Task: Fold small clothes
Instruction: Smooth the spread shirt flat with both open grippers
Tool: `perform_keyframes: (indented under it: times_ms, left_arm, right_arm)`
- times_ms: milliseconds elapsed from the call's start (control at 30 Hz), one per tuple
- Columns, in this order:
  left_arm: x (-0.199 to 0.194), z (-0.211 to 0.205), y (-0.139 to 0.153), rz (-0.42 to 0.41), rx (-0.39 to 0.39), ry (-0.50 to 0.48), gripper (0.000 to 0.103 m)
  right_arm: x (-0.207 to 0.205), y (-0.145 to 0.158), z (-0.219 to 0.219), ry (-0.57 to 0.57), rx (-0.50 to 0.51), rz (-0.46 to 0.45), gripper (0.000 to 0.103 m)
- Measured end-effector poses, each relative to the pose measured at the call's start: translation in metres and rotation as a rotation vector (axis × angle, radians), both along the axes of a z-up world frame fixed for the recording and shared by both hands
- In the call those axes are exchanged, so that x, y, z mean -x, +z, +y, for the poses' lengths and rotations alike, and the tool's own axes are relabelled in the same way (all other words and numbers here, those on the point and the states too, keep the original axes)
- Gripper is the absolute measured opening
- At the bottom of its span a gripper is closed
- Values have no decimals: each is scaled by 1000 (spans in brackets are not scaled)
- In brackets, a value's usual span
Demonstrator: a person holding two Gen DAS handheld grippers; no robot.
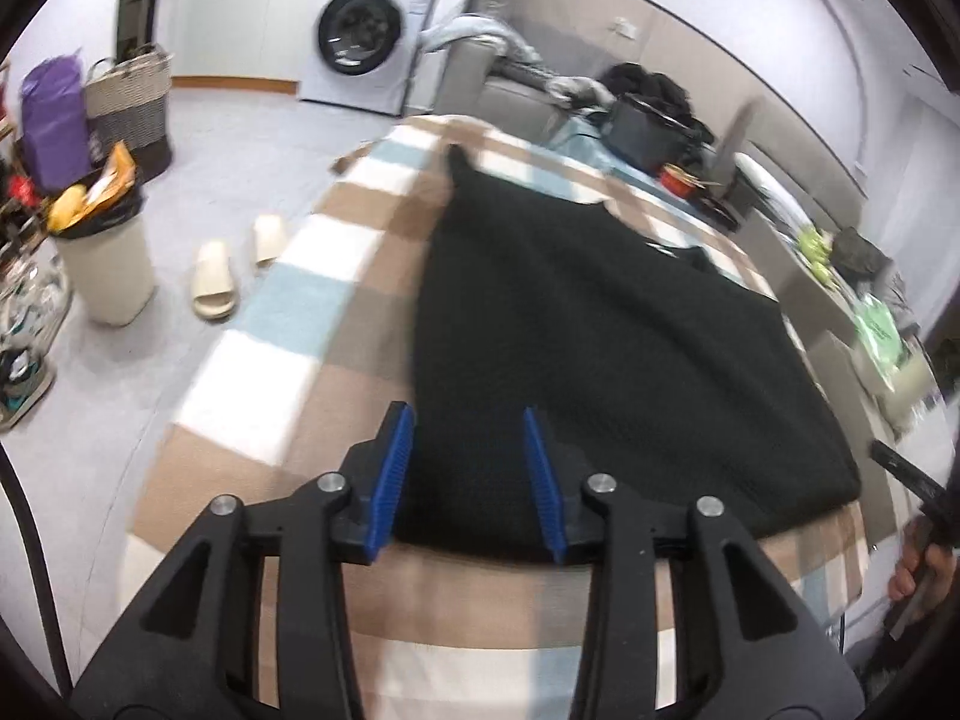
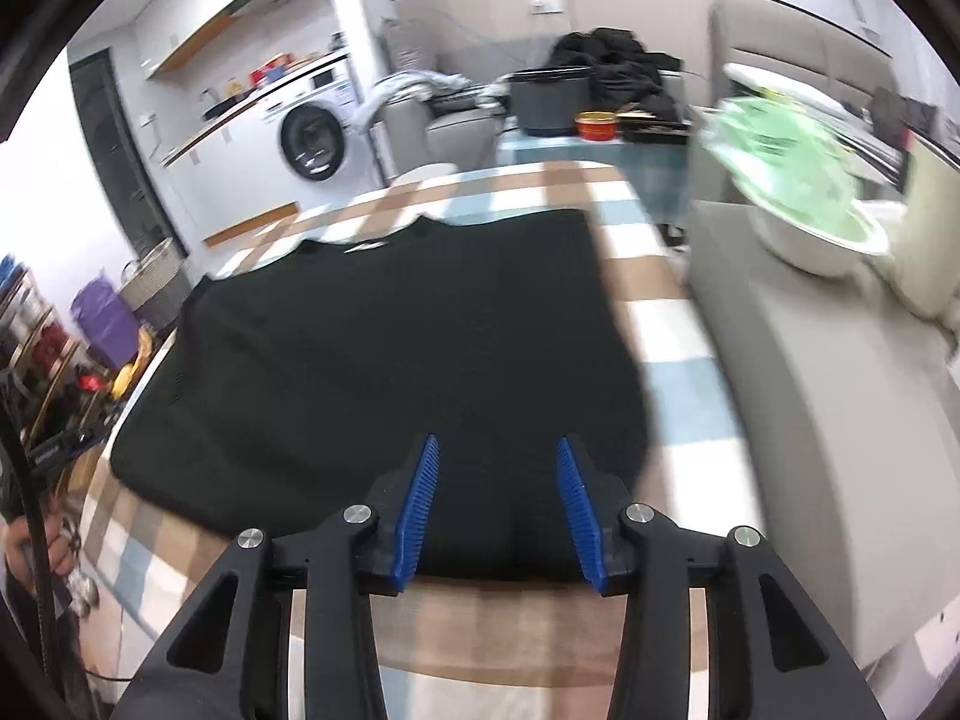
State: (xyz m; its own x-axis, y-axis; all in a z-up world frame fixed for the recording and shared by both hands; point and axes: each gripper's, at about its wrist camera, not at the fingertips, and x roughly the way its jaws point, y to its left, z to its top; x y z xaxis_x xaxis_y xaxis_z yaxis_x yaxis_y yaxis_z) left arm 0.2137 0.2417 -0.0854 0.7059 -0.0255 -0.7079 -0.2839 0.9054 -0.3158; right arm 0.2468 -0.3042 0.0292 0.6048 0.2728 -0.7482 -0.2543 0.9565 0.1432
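A black garment (image 1: 612, 354) lies spread flat on a checked brown, white and blue blanket (image 1: 288, 324); it also shows in the right wrist view (image 2: 384, 348). My left gripper (image 1: 468, 420) is open, its blue pads over the garment's near left edge. My right gripper (image 2: 498, 450) is open, its blue pads over the garment's near right corner. Neither gripper holds anything. The garment's collar lies at the far side (image 2: 366, 247).
A washing machine (image 1: 360, 36) stands at the back. A bin (image 1: 108, 258) and slippers (image 1: 216, 288) are on the floor at left. A grey bucket (image 2: 549, 99), a red bowl (image 2: 597, 125) and a white bowl with green plastic (image 2: 804, 204) stand beyond and right.
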Motion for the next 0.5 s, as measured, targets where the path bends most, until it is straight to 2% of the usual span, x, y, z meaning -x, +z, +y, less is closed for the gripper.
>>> perform_keyframes:
  times_ms: [67,167,233,300,400,467,500]
  left_arm:
    - [-8,-18,2,-10,21,-59,47]
    - [-27,-55,0,-5,31,-147,50]
    - [-40,-79,-5,9,49,-215,63]
    - [-49,-102,-9,20,46,-274,64]
    - [-64,-141,-22,55,1,-380,65]
    - [-67,-158,-29,80,-44,-404,67]
    - [-66,-162,-31,68,-82,-410,68]
  right_arm:
    - [-2,-5,19,38,-6,15,42]
    - [-5,-19,55,107,-5,43,42]
    - [-7,-28,77,158,-10,67,42]
    - [-8,-37,92,190,1,79,42]
    - [-7,-49,114,257,14,103,45]
    - [-2,-59,126,294,84,102,47]
    - [0,-62,128,307,116,94,47]
